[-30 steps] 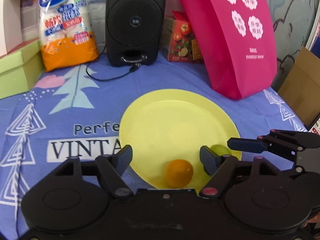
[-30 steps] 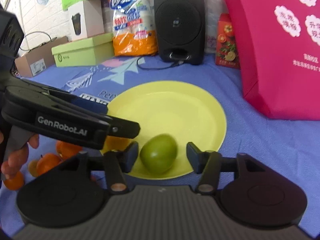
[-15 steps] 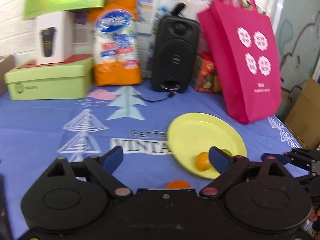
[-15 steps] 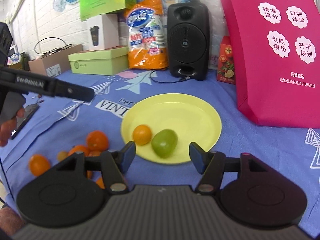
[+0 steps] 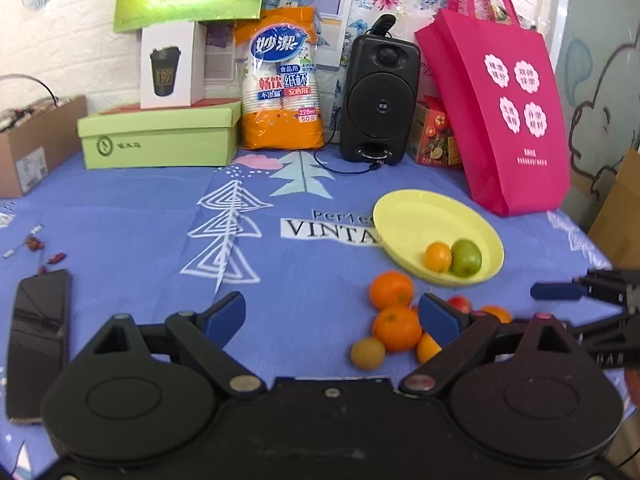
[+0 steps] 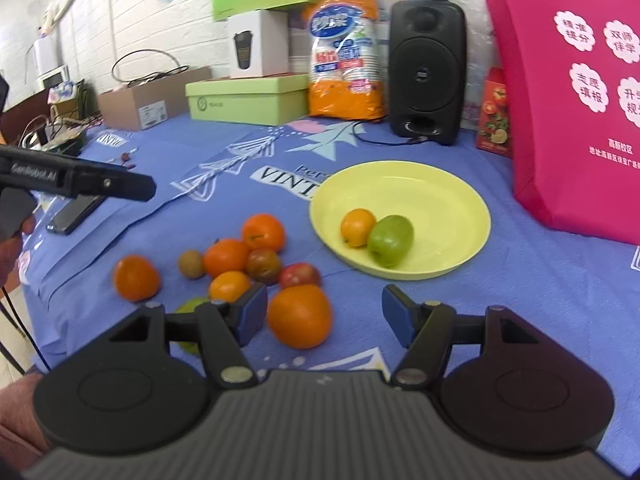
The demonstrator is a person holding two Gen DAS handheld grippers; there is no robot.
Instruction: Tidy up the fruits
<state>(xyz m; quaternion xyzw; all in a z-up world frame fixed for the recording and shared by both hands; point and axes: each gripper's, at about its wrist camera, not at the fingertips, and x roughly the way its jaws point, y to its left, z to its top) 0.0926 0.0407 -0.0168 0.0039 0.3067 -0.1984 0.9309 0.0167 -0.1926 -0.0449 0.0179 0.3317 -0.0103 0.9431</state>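
- Yellow plate (image 6: 440, 196): on the blue printed tablecloth (image 5: 140, 232), in front of the black speaker (image 6: 427, 72) and beside the pink bag (image 6: 576, 92).
- On the plate: one small orange (image 6: 357, 227) touching one green fruit (image 6: 390, 241), at the near edge.
- Loose fruit pile (image 6: 240, 260): on the cloth just left of the plate; oranges, reddish pieces, one brownish one, possibly a kiwi.
- Large orange (image 6: 299, 316): nearest the right gripper (image 6: 323, 316), between its fingers but not pressed.
- Right gripper: jaws partly apart, just been widening, holding nothing.
- Left gripper (image 5: 331, 312): jaws wide, lately opened, empty, above bare cloth left of the pile.
- Dark phone (image 5: 38, 340): flat at the cloth's left edge.
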